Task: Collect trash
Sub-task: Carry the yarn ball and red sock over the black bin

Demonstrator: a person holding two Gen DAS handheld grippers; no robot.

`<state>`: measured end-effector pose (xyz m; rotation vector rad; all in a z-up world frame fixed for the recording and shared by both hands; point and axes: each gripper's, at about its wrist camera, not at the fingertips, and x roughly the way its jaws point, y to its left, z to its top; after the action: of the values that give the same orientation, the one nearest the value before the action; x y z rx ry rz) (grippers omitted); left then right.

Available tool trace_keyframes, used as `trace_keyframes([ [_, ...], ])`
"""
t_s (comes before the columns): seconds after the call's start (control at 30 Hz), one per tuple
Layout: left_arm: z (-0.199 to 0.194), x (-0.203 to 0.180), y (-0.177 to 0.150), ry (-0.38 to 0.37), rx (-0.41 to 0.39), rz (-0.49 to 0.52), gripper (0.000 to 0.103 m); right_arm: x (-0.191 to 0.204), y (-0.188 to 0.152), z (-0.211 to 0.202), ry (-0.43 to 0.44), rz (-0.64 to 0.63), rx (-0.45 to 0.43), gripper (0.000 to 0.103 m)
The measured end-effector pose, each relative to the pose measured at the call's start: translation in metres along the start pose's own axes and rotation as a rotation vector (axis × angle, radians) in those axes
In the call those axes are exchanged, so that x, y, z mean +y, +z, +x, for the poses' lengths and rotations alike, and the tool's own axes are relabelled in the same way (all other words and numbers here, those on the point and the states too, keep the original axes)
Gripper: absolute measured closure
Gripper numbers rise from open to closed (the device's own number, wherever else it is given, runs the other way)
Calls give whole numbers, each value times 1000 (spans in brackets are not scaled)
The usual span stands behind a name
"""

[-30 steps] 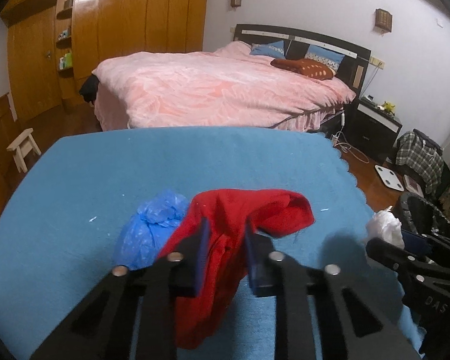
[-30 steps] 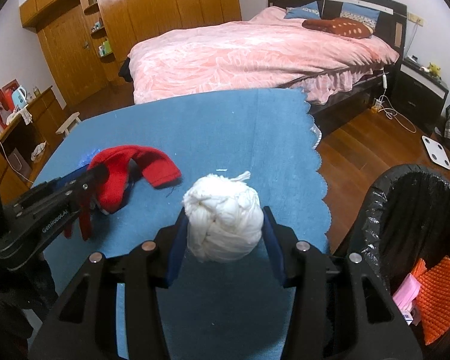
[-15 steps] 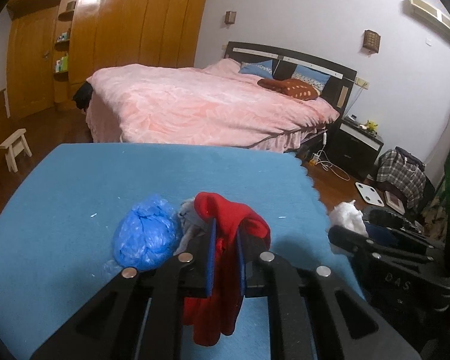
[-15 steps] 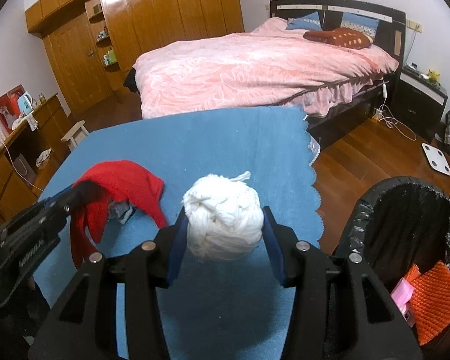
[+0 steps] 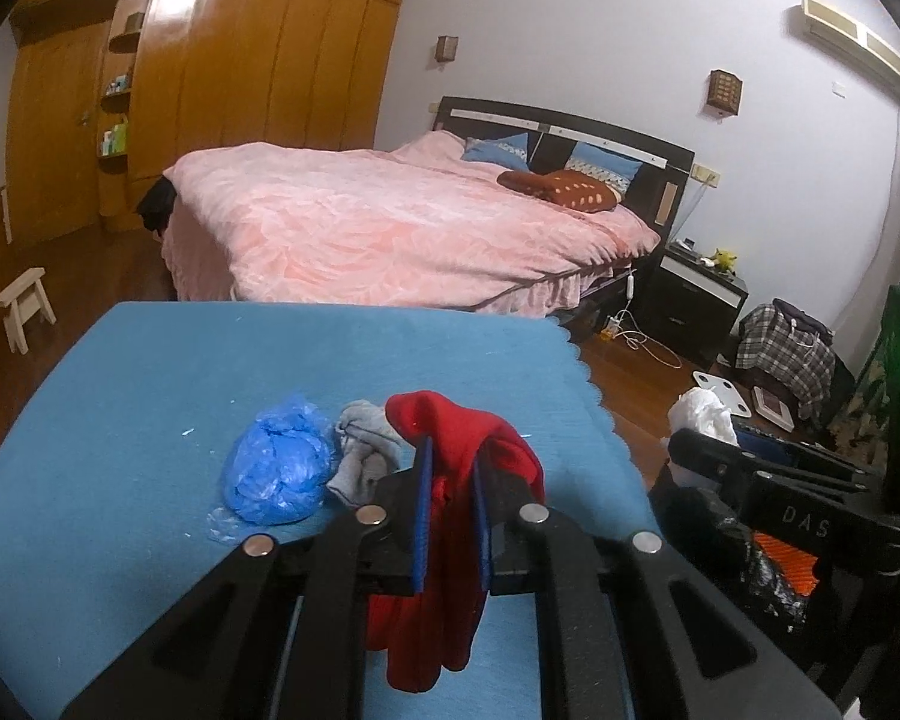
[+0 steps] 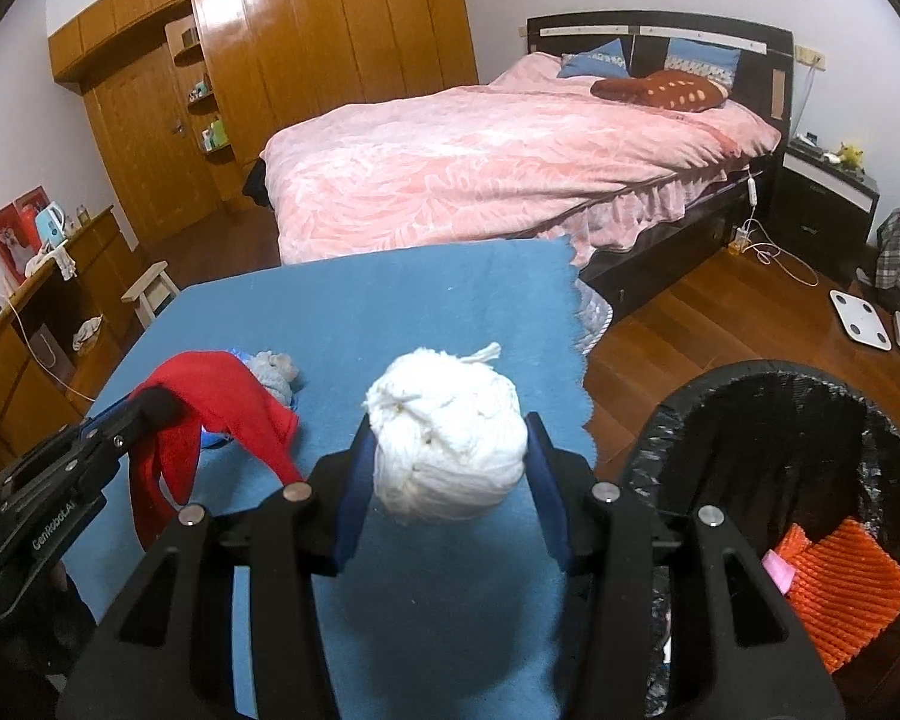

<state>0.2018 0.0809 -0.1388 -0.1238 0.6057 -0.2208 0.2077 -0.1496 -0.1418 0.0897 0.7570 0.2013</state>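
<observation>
My left gripper (image 5: 450, 468) is shut on a red cloth (image 5: 450, 588), which hangs limp above the blue table cover (image 5: 150, 396). On the cover behind it lie a crumpled blue plastic bag (image 5: 276, 468) and a grey rag (image 5: 366, 450). My right gripper (image 6: 447, 438) is shut on a white wad (image 6: 444, 438) of knotted cloth or paper, held above the cover's right part. The black-lined trash bin (image 6: 768, 420) stands on the floor to the right, with orange netting (image 6: 840, 576) and something pink inside. The right wrist view also shows the left gripper (image 6: 150, 405) with the red cloth (image 6: 222, 408).
The cover's scalloped right edge (image 6: 579, 372) drops to a wooden floor. Beyond the table stands a bed with a pink quilt (image 6: 510, 168). A white scale (image 6: 861, 312) lies on the floor, a small stool (image 5: 24, 306) stands at the left, and wooden wardrobes (image 5: 240, 72) line the far wall.
Both grippers have risen with their loads. The red cloth has come off the cover and now hangs, uncovering the grey rag. The white wad stays gripped, nearer the bin.
</observation>
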Motion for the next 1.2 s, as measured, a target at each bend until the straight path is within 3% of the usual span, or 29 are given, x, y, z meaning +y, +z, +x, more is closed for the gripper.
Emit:
trace_keyframes([
  [0.67,-8,-46,7,-53,-9,44,91,-35,-5,-45,-41,35,-55,57],
  [1.2,0,-130,17,-203,-16,127,91,-112,-17,-98,-163,105,-113,57],
])
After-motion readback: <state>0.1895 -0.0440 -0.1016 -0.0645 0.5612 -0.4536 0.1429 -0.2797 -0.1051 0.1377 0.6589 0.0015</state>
